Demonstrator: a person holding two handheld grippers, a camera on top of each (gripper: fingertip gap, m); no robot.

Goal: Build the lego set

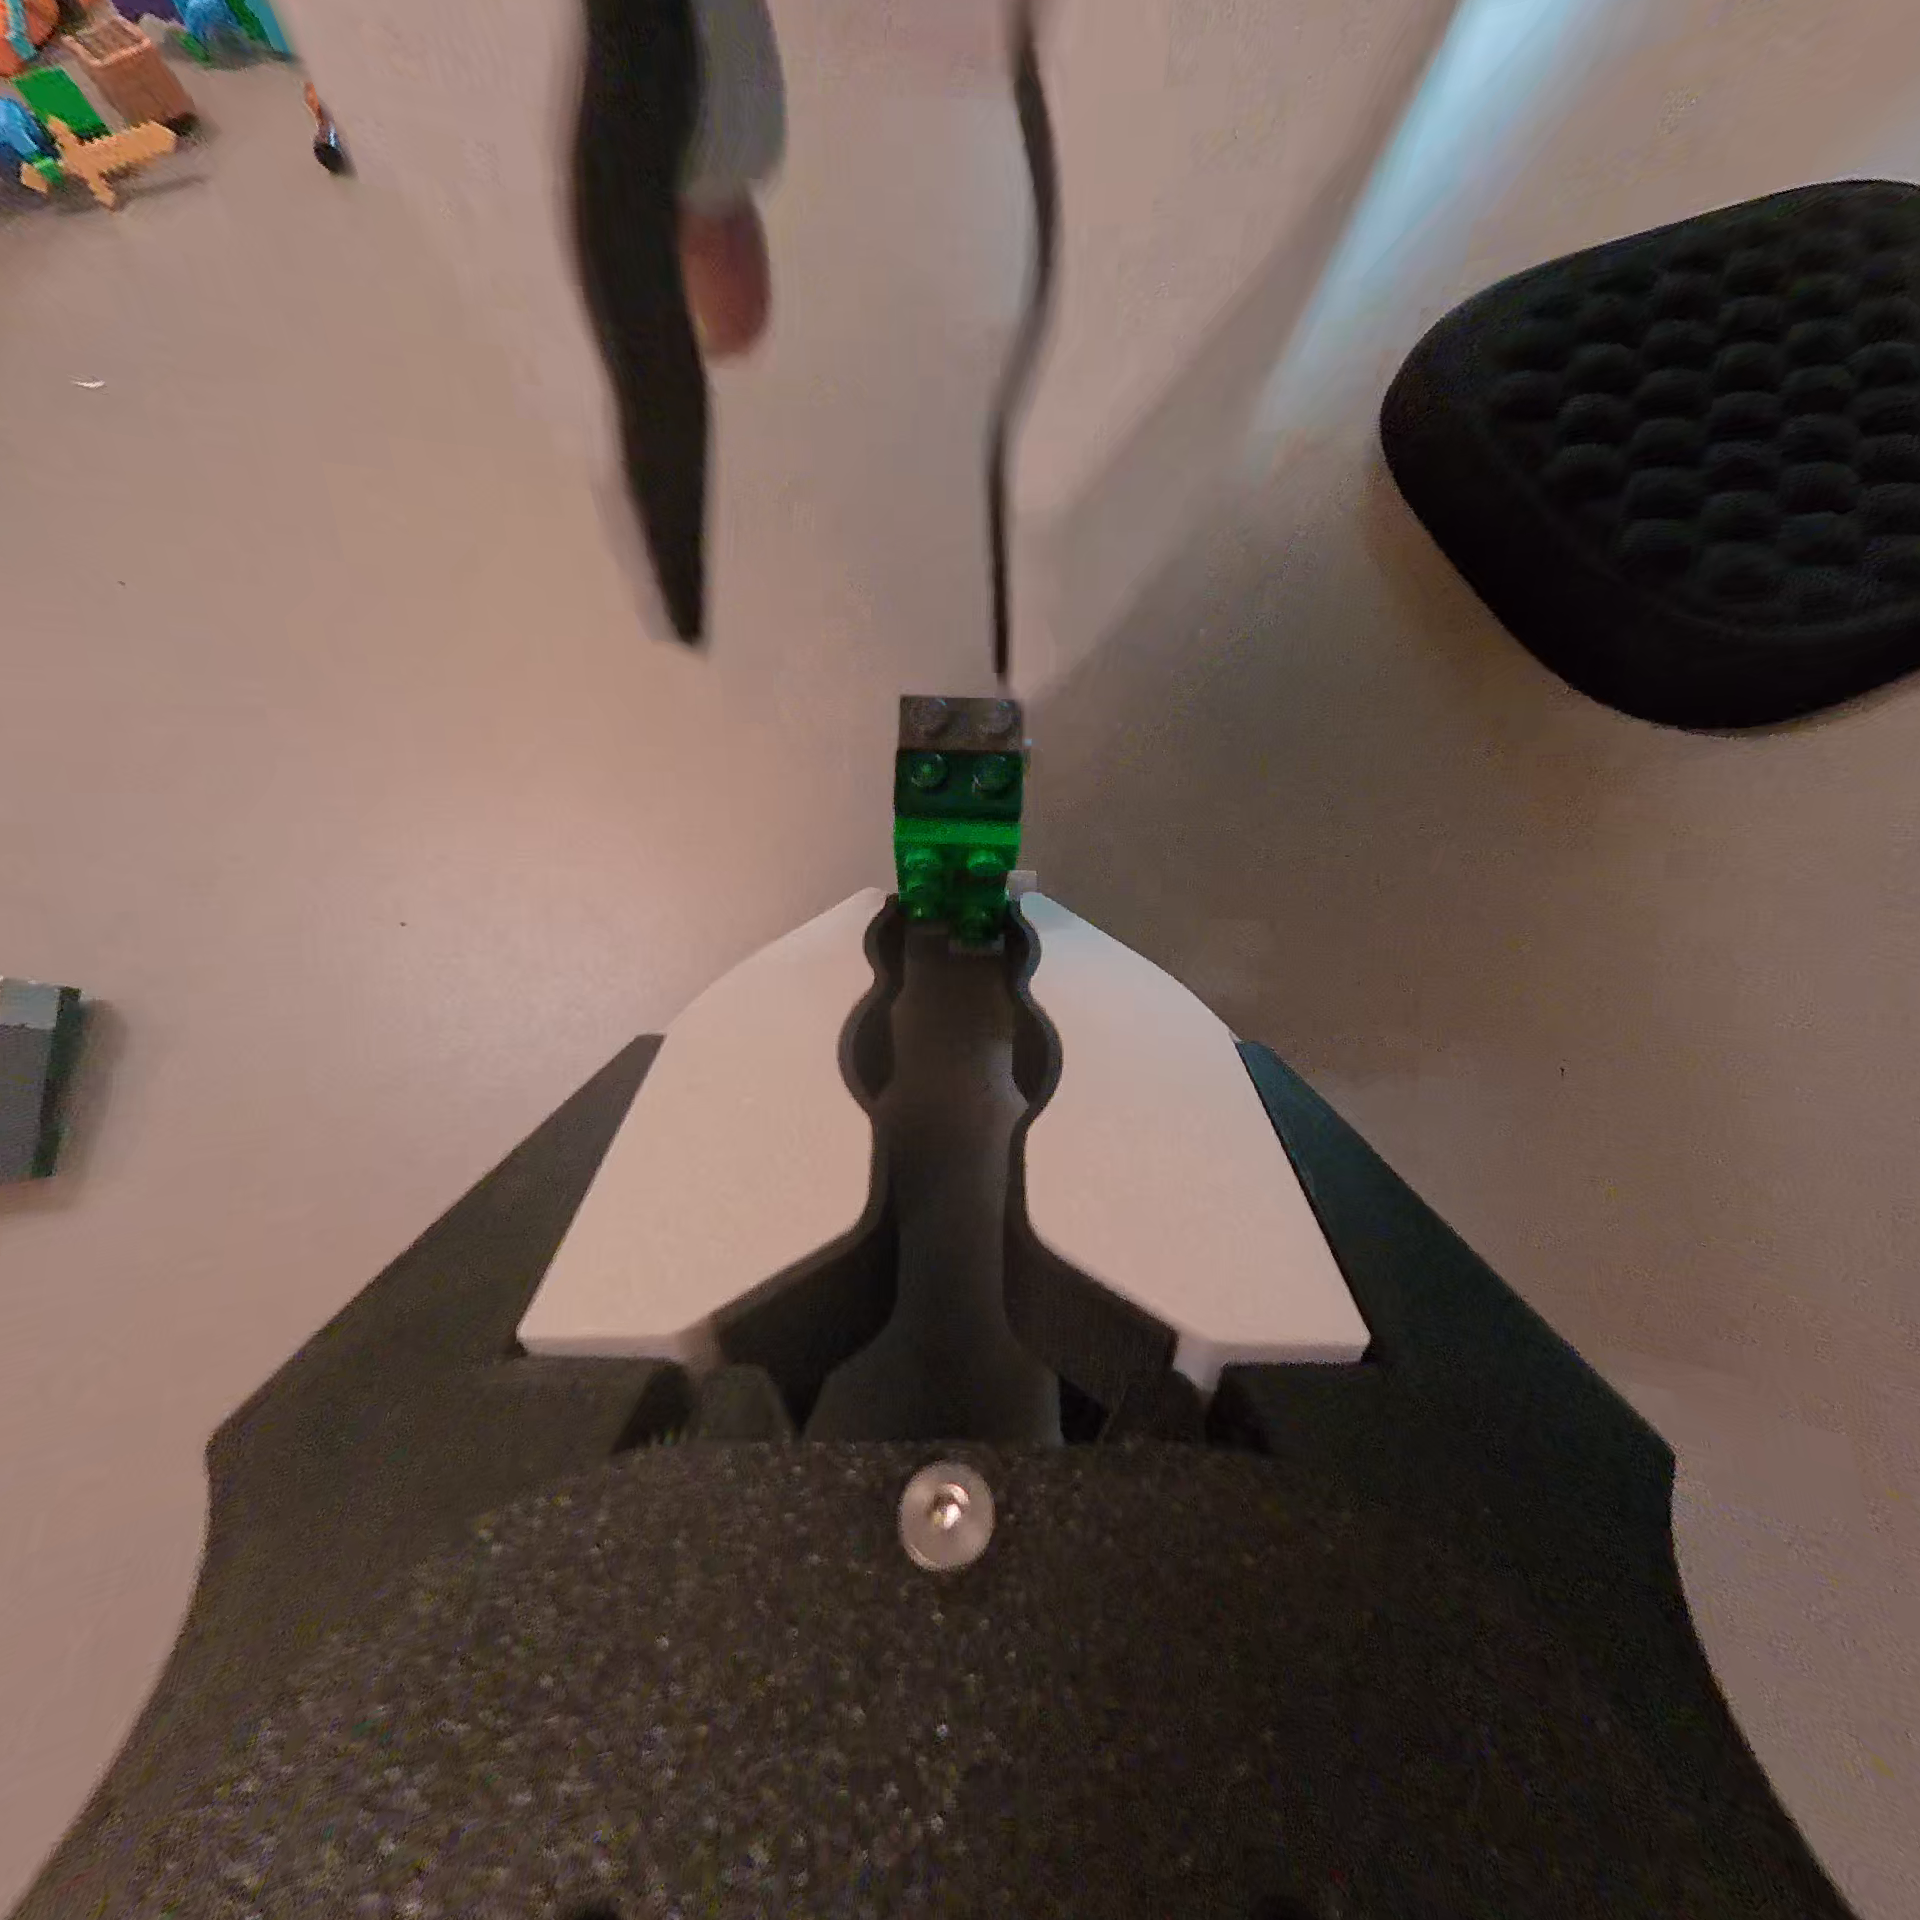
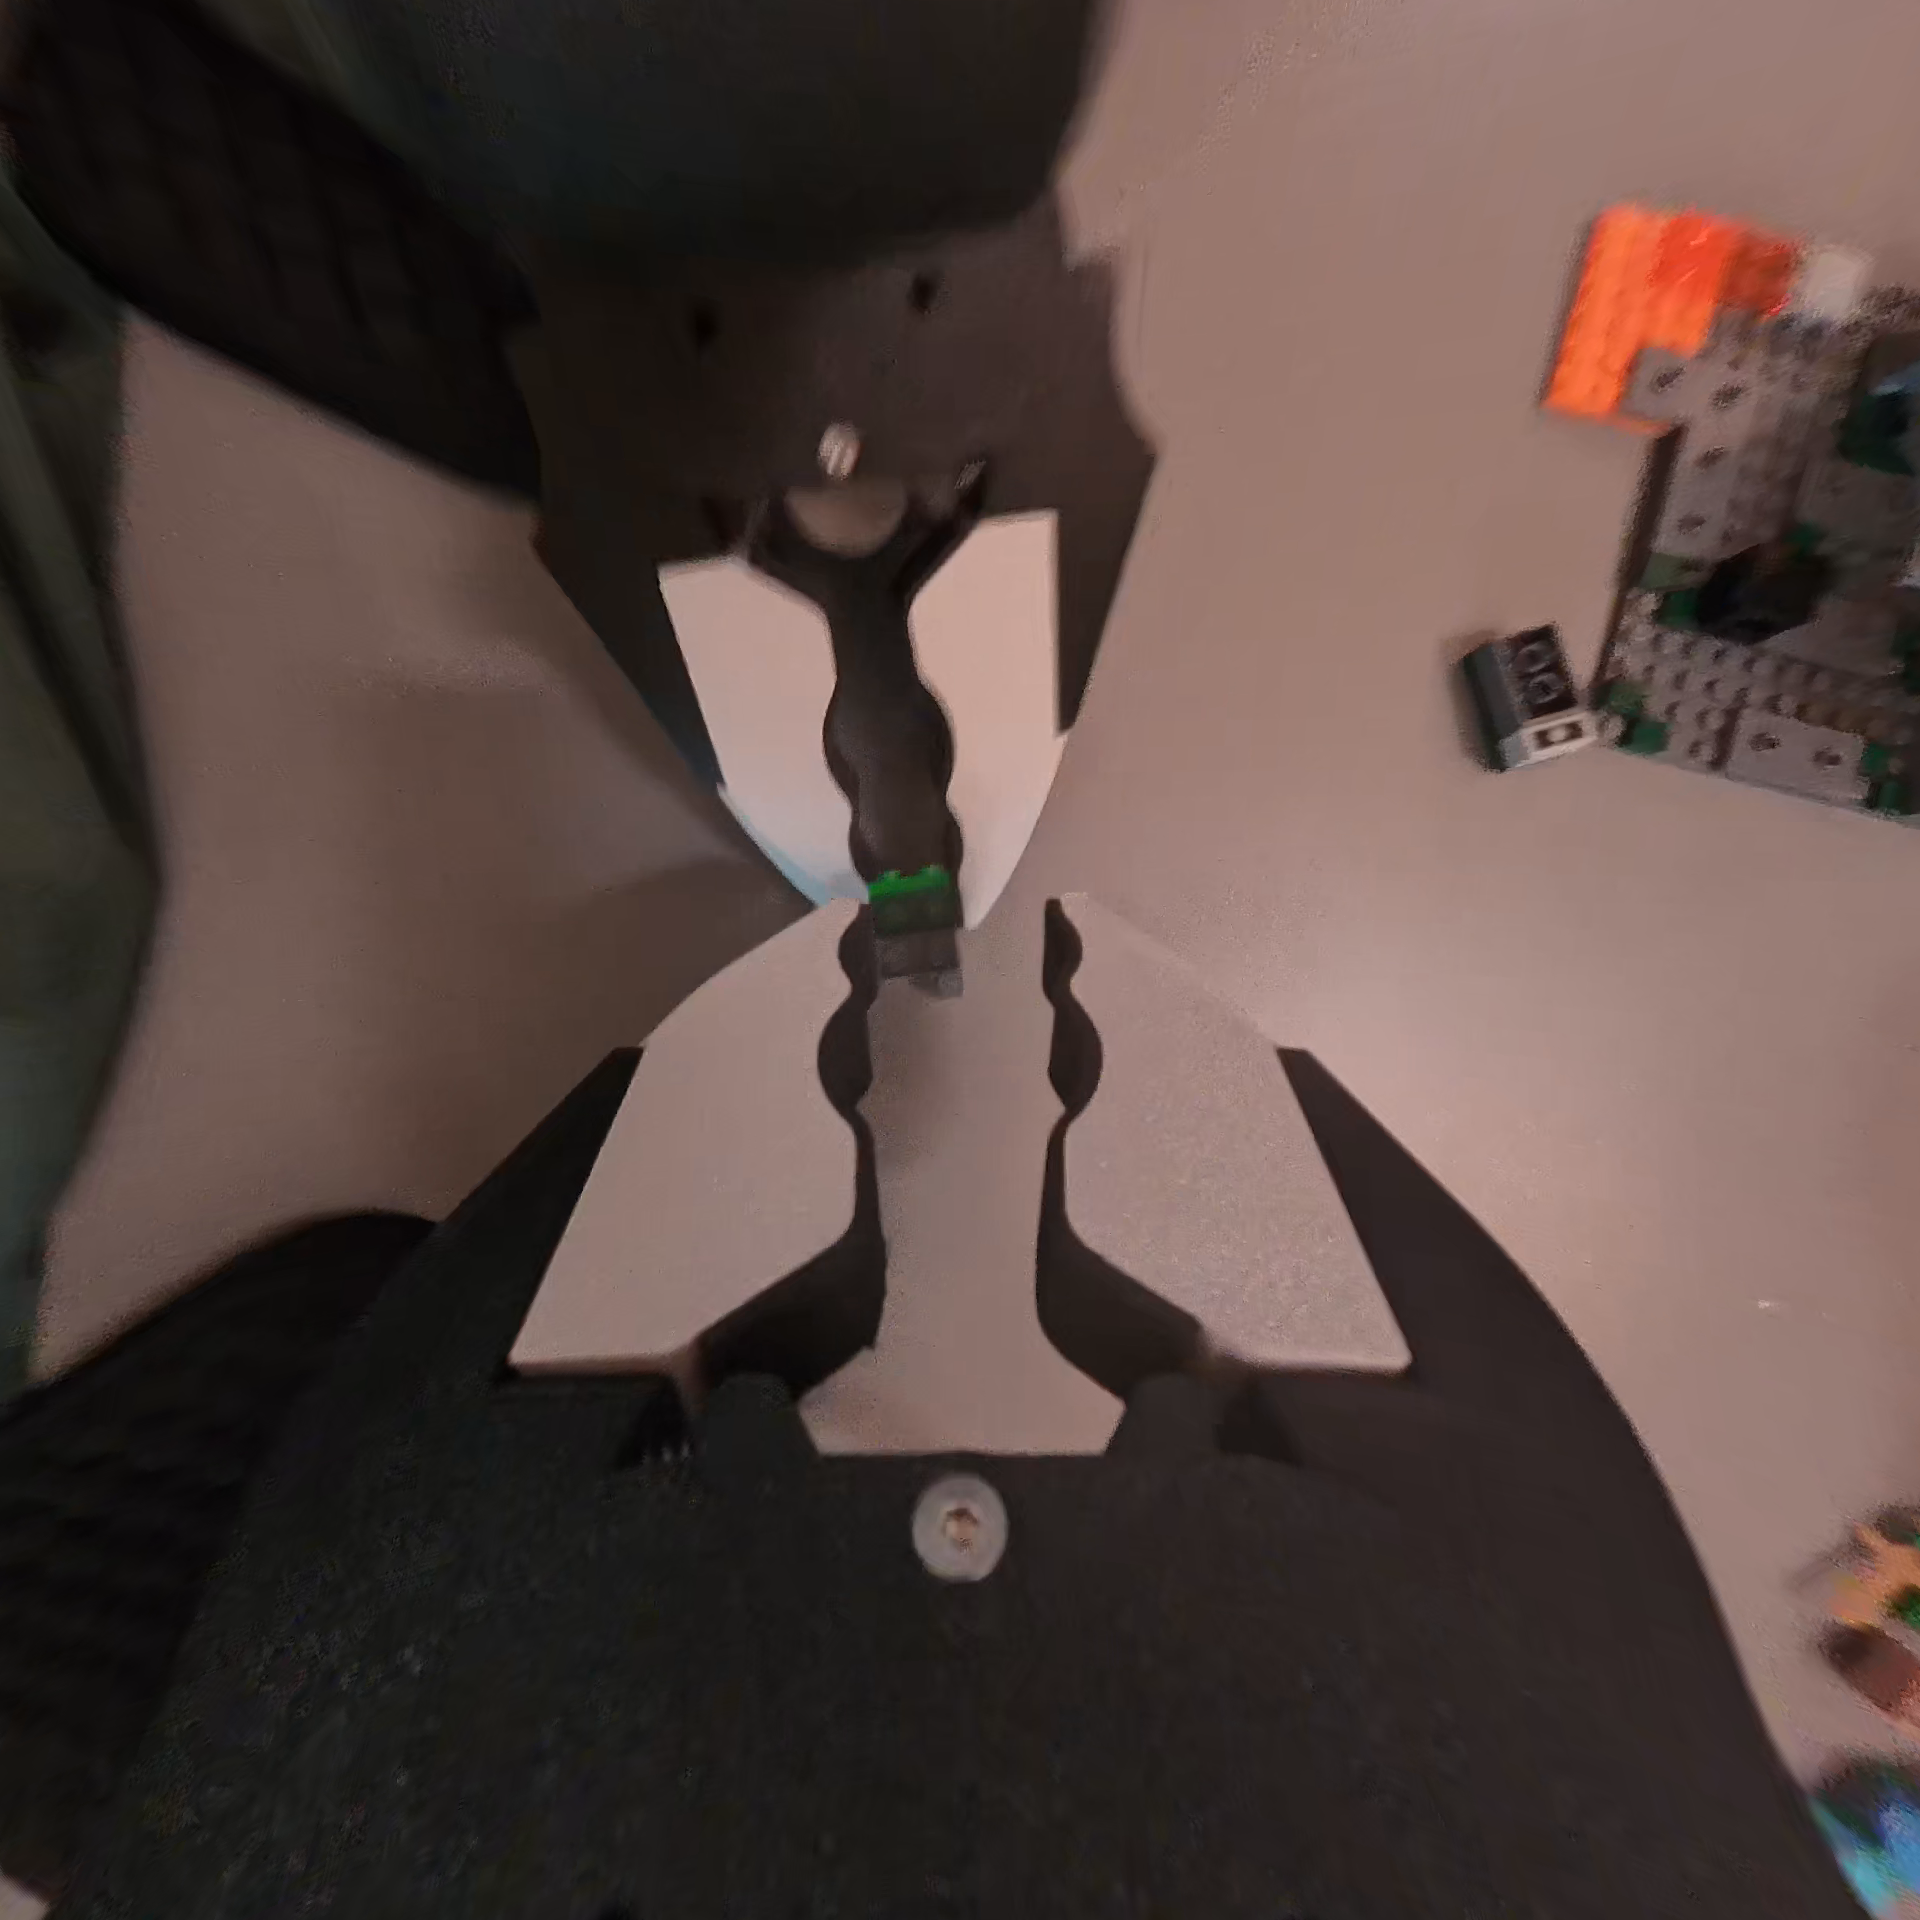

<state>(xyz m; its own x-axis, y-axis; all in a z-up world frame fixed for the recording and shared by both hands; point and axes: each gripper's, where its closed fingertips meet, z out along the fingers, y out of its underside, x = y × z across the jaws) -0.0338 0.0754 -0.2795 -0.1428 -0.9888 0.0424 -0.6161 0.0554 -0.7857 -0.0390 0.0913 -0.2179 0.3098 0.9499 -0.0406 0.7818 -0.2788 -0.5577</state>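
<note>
In the left wrist view, the left tool (image 1: pixel 956 914) is clamped on a small green lego stack (image 1: pixel 958 831) topped by a grey piece, held above the pale tabletop (image 1: pixel 312 623). A black textured pad (image 1: pixel 1683 468) lies toward the tabletop's right edge, loose colourful lego pieces (image 1: pixel 94 104) sit at its far left corner, and a blurred hand (image 1: pixel 727 270) shows beyond. In the right wrist view, the right tool (image 2: pixel 951 925) stands parted and holds nothing, its tips just beside the green stack (image 2: pixel 909 914) in the left tool (image 2: pixel 904 883) facing it. A grey studded lego build (image 2: pixel 1756 582) with an orange section rests near the right edge.
</note>
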